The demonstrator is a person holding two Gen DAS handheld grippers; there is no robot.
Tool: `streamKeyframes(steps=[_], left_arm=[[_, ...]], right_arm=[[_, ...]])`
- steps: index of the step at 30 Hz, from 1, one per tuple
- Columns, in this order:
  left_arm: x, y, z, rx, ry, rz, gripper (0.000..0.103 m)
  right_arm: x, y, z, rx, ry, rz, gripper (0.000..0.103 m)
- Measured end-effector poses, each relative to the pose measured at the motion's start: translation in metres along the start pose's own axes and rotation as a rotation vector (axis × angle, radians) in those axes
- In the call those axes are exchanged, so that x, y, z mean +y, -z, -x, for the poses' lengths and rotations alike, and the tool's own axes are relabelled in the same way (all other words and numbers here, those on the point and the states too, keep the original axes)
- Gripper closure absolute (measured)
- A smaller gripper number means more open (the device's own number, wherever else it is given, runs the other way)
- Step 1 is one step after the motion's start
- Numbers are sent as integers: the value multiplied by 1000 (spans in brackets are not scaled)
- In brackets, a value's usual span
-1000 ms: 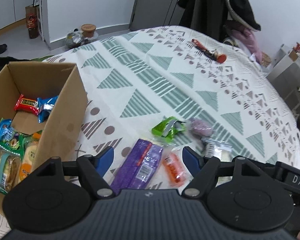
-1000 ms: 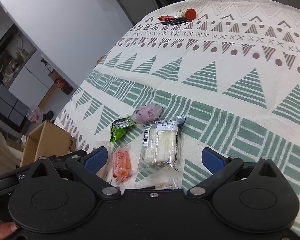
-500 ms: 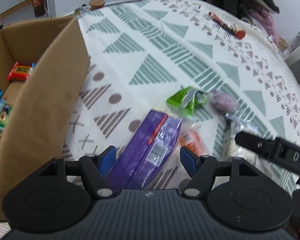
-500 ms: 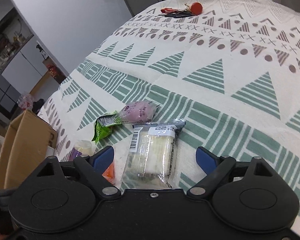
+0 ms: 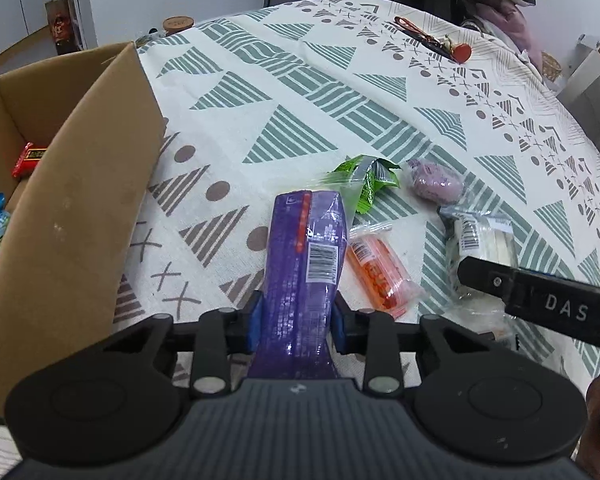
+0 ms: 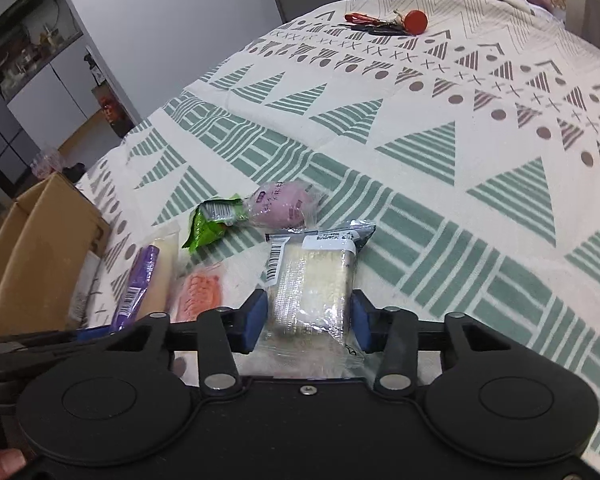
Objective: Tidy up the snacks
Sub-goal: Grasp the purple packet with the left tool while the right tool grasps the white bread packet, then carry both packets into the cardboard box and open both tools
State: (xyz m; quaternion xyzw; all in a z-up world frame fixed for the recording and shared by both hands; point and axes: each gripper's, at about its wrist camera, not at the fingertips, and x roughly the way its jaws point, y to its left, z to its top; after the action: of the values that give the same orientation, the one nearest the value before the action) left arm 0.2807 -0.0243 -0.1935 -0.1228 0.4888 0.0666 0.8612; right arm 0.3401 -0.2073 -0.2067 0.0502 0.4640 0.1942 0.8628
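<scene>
the purple snack pack (image 5: 306, 264) lies on the patterned cloth (image 5: 292, 92) just beside the cardboard box (image 5: 80, 184), its near end pinched in the left gripper (image 5: 298, 318). it looks light, soft and a little slippery, so a hold across the middle seems safer. the right gripper (image 6: 306, 320) is closed on the clear sandwich pack (image 6: 312, 276), which looks easy to crush. the orange packet (image 5: 376, 270), green wrapper (image 5: 364, 178) and pink bun (image 5: 436, 182) lie near. the box wall stands between the pack and the inside.
</scene>
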Motion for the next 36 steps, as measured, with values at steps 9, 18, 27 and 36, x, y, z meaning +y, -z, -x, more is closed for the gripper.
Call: streamKeyframes(steps=[9,18,27,36], left_arm=[[6,3,18,-17,37,42,73],[15,5,37,-46,68,70,73],[29,0,71,-93,81,81,73],[37,-23,124,-136,105,96,73]], right_arm=[[6,8,13,7,19,-9,63],[15,14,29,-13,15,15,65],[30,10,61,-37,-2,19,65],[56,-8,99,-86,-36,14,66]])
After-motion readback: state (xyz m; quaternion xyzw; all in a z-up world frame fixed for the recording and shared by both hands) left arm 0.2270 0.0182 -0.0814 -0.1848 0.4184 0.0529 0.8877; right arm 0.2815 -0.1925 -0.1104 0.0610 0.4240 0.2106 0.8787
